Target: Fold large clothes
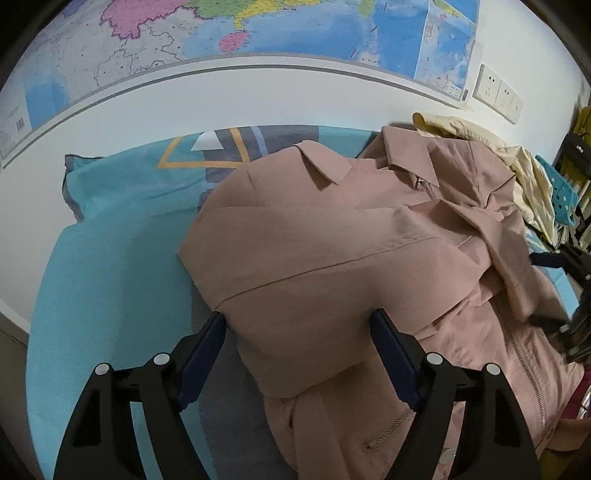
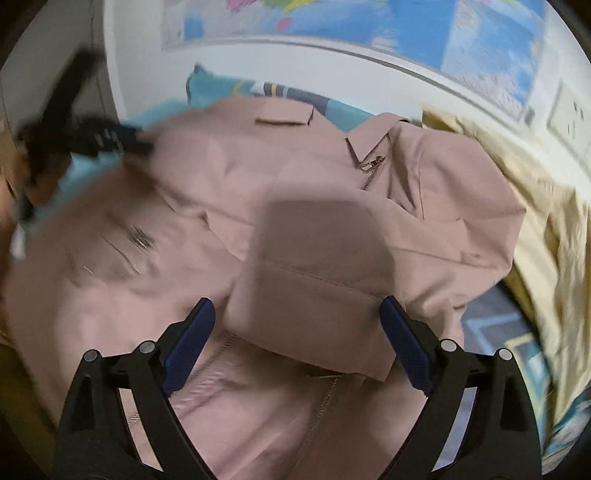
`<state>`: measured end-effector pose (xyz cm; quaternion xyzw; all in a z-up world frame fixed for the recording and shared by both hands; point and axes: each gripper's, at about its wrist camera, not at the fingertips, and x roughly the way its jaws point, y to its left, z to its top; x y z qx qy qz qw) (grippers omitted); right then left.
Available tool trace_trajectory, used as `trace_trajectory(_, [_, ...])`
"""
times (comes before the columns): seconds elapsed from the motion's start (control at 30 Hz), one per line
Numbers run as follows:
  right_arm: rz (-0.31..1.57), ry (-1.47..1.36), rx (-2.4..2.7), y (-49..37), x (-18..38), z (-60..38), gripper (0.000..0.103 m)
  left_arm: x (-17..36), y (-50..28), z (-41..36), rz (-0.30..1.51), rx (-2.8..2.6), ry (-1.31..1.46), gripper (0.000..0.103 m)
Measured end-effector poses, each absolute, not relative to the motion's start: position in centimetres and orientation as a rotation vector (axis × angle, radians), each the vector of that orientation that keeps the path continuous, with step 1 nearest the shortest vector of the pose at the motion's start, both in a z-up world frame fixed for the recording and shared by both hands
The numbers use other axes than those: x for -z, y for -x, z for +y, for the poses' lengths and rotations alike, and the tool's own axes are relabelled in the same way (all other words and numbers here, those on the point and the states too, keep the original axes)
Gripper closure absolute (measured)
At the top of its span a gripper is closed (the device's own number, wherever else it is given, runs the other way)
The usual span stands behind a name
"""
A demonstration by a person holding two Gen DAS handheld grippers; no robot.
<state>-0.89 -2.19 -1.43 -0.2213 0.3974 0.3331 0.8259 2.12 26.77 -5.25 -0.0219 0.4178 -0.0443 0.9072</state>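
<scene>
A dusty-pink zip jacket (image 1: 332,236) lies face up on a teal bed sheet (image 1: 103,280), collar toward the wall, both sleeves folded in across its front. It also fills the right wrist view (image 2: 332,229). My left gripper (image 1: 299,317) is open, its fingers either side of the folded left sleeve's end, holding nothing. My right gripper (image 2: 297,306) is open above the folded right sleeve's cuff, holding nothing. The right gripper shows at the right edge of the left wrist view (image 1: 569,291). The left gripper shows blurred at the left of the right wrist view (image 2: 74,140).
A cream garment (image 1: 517,170) lies crumpled beside the jacket on the right, also in the right wrist view (image 2: 546,229). A teal pillow (image 1: 147,173) lies against the white wall under a big map (image 1: 258,26). Wall sockets (image 1: 498,92) are at the right.
</scene>
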Motion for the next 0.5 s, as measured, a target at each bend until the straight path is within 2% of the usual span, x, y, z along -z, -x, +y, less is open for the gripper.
trace_trajectory(0.07, [0.853,0.502,-0.684,0.6,1.9,-2.4,0.033,5.1,-1.9,26.5,0.859,0.095,0.050,0.025])
trace_trajectory(0.13, [0.910,0.422,-0.724,-0.5,1.4,-3.6,0.089,5.0,-1.8,26.3,0.856,0.096,0.045,0.025])
trace_trajectory(0.17, [0.925,0.351,-0.750,-1.1,0.6,-4.6,0.094,4.9,-1.7,26.2,0.855,0.094,0.042,0.025])
trace_trajectory(0.23, [0.922,0.243,-0.774,-2.0,-1.1,-6.4,0.097,4.6,-1.5,26.1,0.848,0.096,0.043,0.025])
trace_trajectory(0.37, [0.915,-0.065,-0.820,-5.2,-4.5,-11.4,0.098,3.6,-1.0,26.3,0.812,0.103,0.051,0.026])
trace_trajectory(0.5, [0.948,-0.271,-0.746,-9.3,-4.0,-15.5,0.100,2.3,-0.8,26.9,0.770,0.115,0.082,0.026])
